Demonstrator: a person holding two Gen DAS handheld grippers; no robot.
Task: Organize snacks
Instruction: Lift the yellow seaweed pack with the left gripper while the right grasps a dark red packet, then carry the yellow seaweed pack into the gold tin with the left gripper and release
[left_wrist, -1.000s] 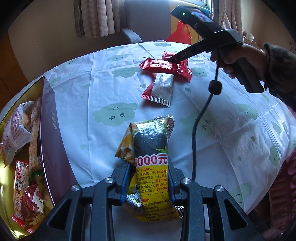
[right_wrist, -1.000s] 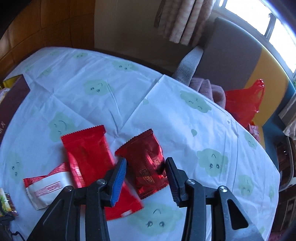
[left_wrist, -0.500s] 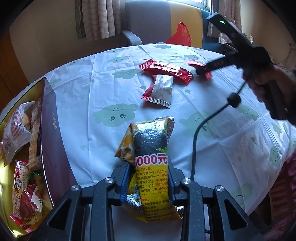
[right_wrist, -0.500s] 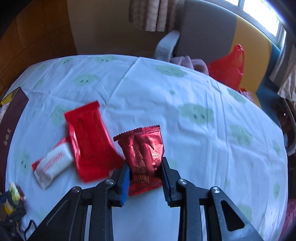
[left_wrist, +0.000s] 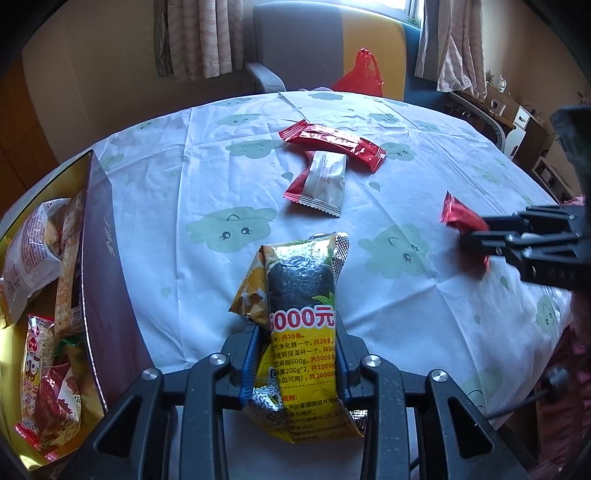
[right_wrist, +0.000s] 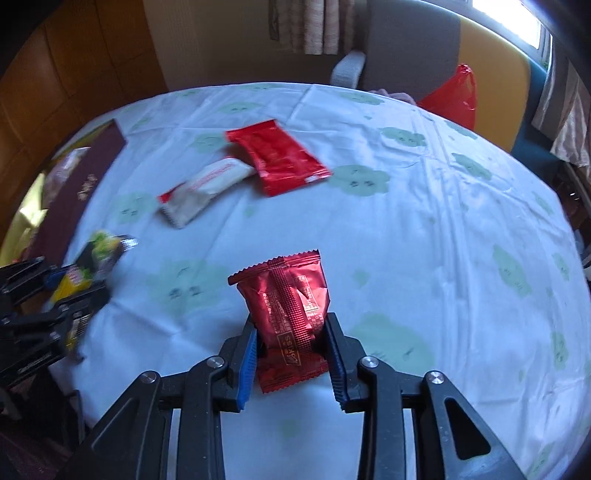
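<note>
My left gripper (left_wrist: 297, 330) is shut on a yellow snack packet with a black picture (left_wrist: 301, 291), held over the near table edge. In the right wrist view my right gripper (right_wrist: 291, 321) holds a dark red packet (right_wrist: 286, 299) upright between its pads, clear of the cloth; its jaws are opening slightly. From the left wrist view that gripper (left_wrist: 471, 234) and the dark red packet (left_wrist: 458, 216) hang at the right. A long red packet (left_wrist: 332, 142) and a white-and-red packet (left_wrist: 325, 182) lie mid-table.
A maroon box with a gold inside (left_wrist: 101, 258) stands at the left table edge and holds several snack packets. The table wears a white cloth with green clouds (left_wrist: 229, 229). A chair with a red plastic bag (left_wrist: 360, 75) stands beyond the far edge.
My right gripper closed on the dark red packet, lifted it off the cloth and carried it away from the other red packets toward the near right. My left gripper stayed put.
</note>
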